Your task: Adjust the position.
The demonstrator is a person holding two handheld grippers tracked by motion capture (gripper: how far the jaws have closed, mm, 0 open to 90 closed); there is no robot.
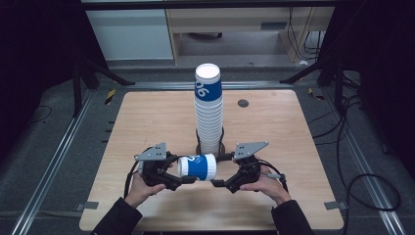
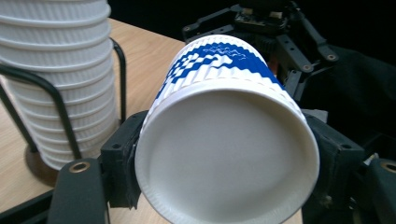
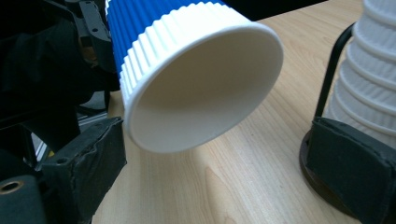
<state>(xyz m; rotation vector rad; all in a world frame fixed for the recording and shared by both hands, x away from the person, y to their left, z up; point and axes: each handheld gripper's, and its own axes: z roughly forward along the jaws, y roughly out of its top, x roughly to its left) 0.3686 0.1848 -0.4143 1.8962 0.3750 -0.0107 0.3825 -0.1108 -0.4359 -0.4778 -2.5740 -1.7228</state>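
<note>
Both forearms enter from the near edge of the light wooden table [image 1: 147,117], dark sleeves, hands low and angled inward toward each other.

Left gripper [image 1: 182,179]: jaws clamped on the base end of a blue-and-white ribbed paper cup [image 1: 196,166], which lies on its side, held just above the tabletop near the front centre. In the left gripper view the cup's flat white bottom [image 2: 226,151] faces the camera, black pads pressing either side.

Right gripper [image 1: 222,170]: jaws spread apart, flanking the cup's open mouth [image 3: 201,91] without touching it.

Just behind the cup, a tall stack of white ribbed paper cups [image 1: 209,115] stands upright in a black wire holder [image 2: 60,105].
</note>
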